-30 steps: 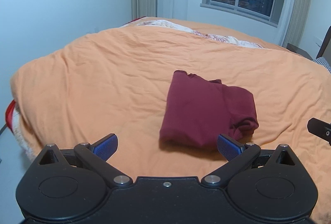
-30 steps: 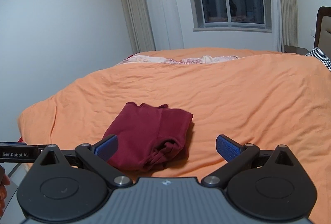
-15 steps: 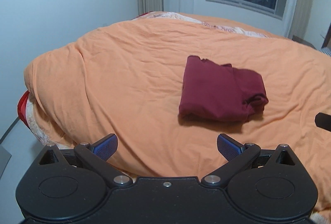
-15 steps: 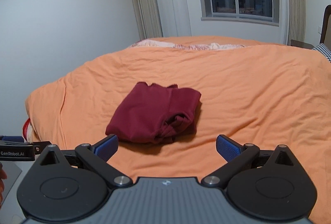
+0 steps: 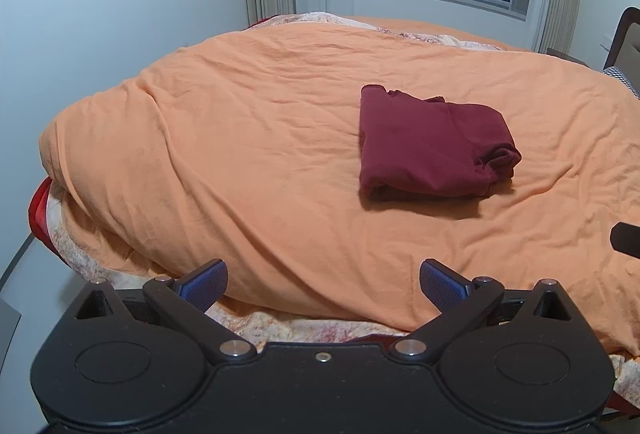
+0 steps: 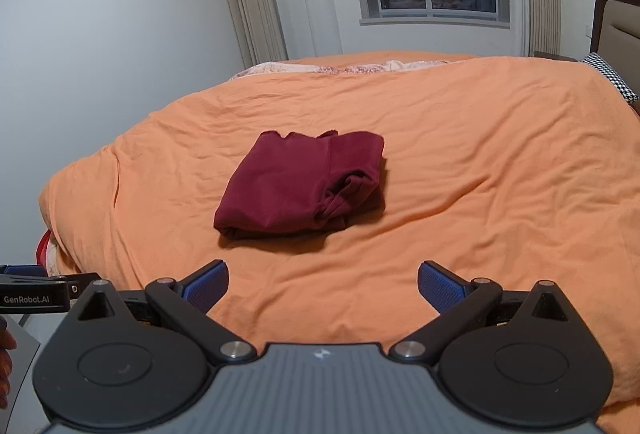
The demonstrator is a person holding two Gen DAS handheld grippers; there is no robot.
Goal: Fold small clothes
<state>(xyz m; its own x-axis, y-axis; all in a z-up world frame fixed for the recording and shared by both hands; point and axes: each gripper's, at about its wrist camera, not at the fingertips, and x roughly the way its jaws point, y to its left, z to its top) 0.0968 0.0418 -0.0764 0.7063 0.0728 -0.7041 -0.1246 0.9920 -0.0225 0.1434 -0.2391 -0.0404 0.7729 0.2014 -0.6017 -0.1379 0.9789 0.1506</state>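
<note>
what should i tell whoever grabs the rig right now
Left gripper: open, empty, at the near edge of the bed, clear of the garment.
Right gripper: open, empty, above the duvet, also short of the garment.
Garment: one maroon piece, lying folded into a compact rectangle on the orange duvet; its right end looks a bit bunched.
Done: this piece appears folded and released.
Left: maybe tidy the bunched end. No other clothes to fold are in view.
</note>
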